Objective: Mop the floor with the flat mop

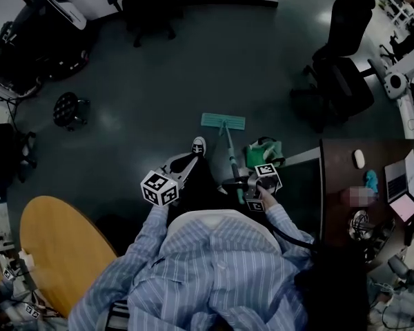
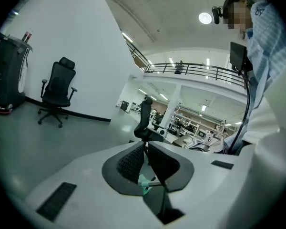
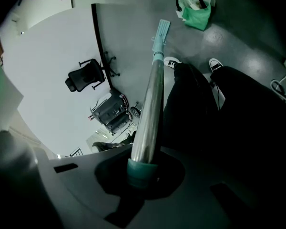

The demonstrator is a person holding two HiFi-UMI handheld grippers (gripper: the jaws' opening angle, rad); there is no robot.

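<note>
Flat mop (image 1: 223, 121) rests on the floor (image 1: 193, 61); the right gripper (image 3: 143, 170) has its jaws clamped on the handle (image 3: 150, 109), and the left gripper (image 2: 146, 149) has its jaws closed on nothing.

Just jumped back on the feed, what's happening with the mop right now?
A person holds the flat mop's handle in the right gripper, clamped near its teal end. The mop head lies flat on the grey floor ahead of their shoes, near a green bag. The left gripper is shut, holding nothing.
</note>
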